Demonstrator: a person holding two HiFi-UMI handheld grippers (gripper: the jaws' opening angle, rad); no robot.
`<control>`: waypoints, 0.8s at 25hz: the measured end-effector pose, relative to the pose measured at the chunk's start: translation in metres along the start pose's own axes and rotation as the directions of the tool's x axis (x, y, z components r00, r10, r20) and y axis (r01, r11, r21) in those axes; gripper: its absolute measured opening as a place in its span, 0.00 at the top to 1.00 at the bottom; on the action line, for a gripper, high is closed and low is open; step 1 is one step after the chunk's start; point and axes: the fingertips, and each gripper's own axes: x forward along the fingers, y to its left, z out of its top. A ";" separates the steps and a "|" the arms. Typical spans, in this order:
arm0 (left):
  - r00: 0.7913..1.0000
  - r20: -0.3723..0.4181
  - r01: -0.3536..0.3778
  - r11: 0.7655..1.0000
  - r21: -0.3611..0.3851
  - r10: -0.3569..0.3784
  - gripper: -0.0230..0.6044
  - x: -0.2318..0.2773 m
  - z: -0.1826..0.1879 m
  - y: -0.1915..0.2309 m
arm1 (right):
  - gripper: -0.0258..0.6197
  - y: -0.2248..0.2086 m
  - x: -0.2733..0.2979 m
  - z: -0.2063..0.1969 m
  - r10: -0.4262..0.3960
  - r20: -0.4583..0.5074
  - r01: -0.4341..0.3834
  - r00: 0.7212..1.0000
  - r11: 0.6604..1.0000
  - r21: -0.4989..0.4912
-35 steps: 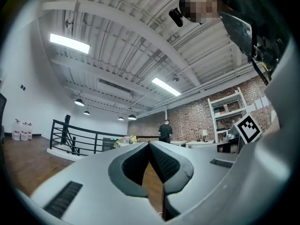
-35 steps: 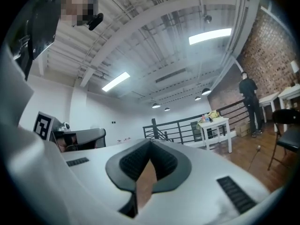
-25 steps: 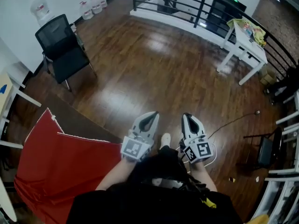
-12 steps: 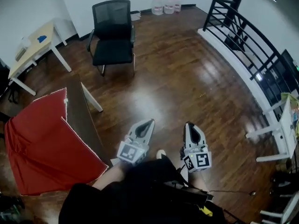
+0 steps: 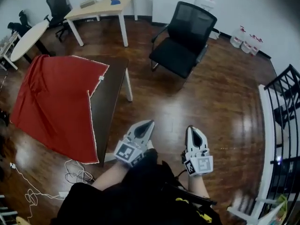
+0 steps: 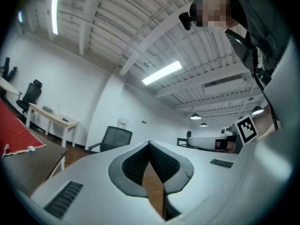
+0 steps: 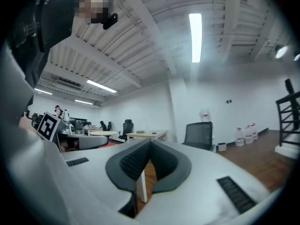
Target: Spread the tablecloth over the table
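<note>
Red tablecloth [image 5: 56,102] covers only the left of the table [image 5: 110,93]; right strip bare. The left gripper [image 5: 147,123] and right gripper [image 5: 193,129]: closed, empty. Spreading remains.

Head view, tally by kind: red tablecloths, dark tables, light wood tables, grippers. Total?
red tablecloth: 1
dark table: 1
light wood table: 1
grippers: 2 (left gripper, right gripper)
total: 5

Tablecloth [image 5: 56,102] on table [image 5: 108,100], chair [image 5: 185,39] right
</note>
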 end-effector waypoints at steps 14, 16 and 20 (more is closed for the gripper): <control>0.693 0.215 -0.713 0.699 0.060 0.688 0.97 -0.074 0.073 0.232 | 0.95 0.104 0.320 0.005 0.646 -0.026 -0.646 0.763 0.764 0.007; 0.594 0.223 -0.800 0.597 0.058 0.773 0.97 -0.106 0.075 0.245 | 0.95 0.135 0.354 -0.006 0.729 -0.057 -0.729 0.683 0.684 0.013; 0.381 0.253 -0.922 0.385 0.034 0.890 0.97 -0.175 0.082 0.259 | 0.95 0.202 0.398 -0.025 0.832 -0.095 -0.834 0.546 0.551 0.036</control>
